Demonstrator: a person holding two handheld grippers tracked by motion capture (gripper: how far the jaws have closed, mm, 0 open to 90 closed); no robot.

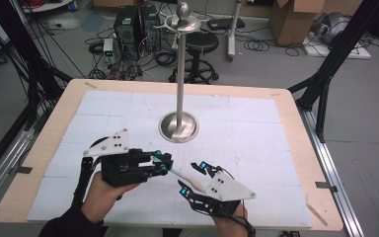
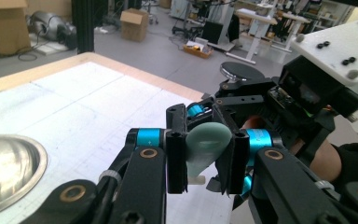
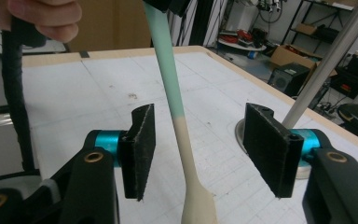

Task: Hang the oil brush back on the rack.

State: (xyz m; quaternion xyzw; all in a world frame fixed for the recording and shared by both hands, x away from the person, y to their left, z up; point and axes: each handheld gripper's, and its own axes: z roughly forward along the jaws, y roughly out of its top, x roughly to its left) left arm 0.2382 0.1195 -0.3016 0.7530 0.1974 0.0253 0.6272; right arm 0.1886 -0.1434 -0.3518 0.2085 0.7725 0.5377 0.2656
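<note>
Mint-green and cream, the long slim spatula [image 1: 180, 176] hangs in the air above the near edge of the worktop [image 1: 39, 148], roughly midway between that edge's two corners. Its green end is clamped in the left tongs [image 1: 164, 164], whose two black jaws press on it from both sides; in the left gripper view the rounded green end [image 2: 206, 145] sits squeezed between the pads. From there the handle slopes toward the person's right, changing from green to cream partway along.

Black right tongs [image 1: 191, 177] stand around the cream part with jaws apart. In the right gripper view the handle [image 3: 179, 126] passes through the gap between the two pads without touching either one, and the wider cream end lies low between the jaws. No earlier view bears on their motion; the pads simply stand clear of the handle on both sides.

Both hands come in from the near edge, the left one nearer the left corner.

Beyond the spatula, toward the middle of the white-covered worktop, stands a polished steel stand [image 1: 179, 126] with a round dished base and a tall upright pole topped by a ball.
</note>
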